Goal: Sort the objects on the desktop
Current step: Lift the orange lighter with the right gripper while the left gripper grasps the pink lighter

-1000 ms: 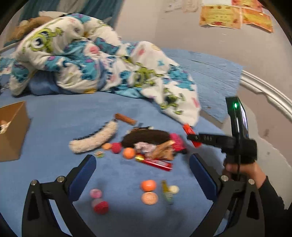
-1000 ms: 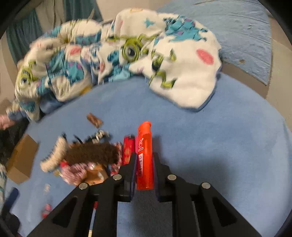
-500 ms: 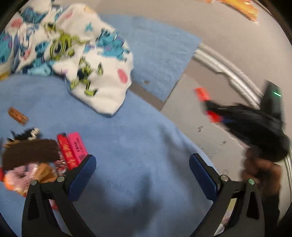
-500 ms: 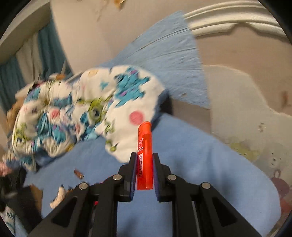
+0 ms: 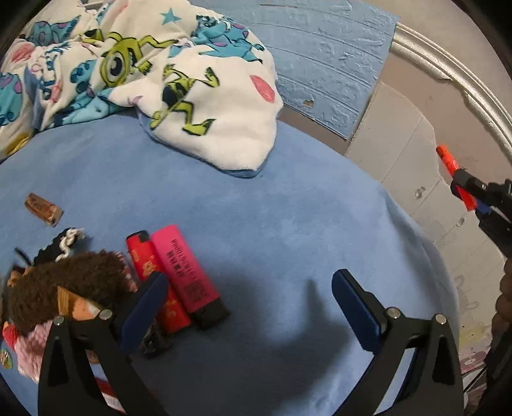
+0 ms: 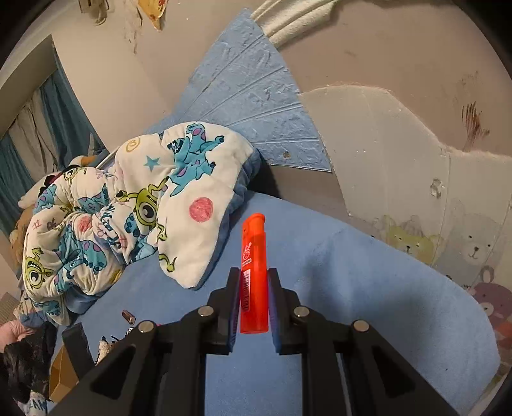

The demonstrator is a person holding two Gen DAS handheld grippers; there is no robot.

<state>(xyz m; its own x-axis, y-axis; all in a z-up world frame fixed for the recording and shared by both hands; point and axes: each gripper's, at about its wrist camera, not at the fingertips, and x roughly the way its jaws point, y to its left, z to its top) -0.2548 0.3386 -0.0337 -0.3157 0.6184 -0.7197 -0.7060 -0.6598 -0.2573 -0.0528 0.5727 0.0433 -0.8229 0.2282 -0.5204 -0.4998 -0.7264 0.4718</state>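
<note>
A translucent orange plastic lighter [image 6: 253, 272] is clamped in the right gripper [image 6: 253, 297], raised above the blue fleece bedspread [image 6: 368, 288]; carrying is judged underway, a drop-off place needed next. The left gripper [image 5: 249, 300] is spread, empty.

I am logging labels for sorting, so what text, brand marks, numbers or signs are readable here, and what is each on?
No text reads clearly.
Orange lighter in the right gripper: white logo and barcode label, too small to read.
Pink lighter: a line of dark characters and a code square, blurred.
Red lighter: yellowish print, illegible.
Yellow wall papers: unreadable.
</note>
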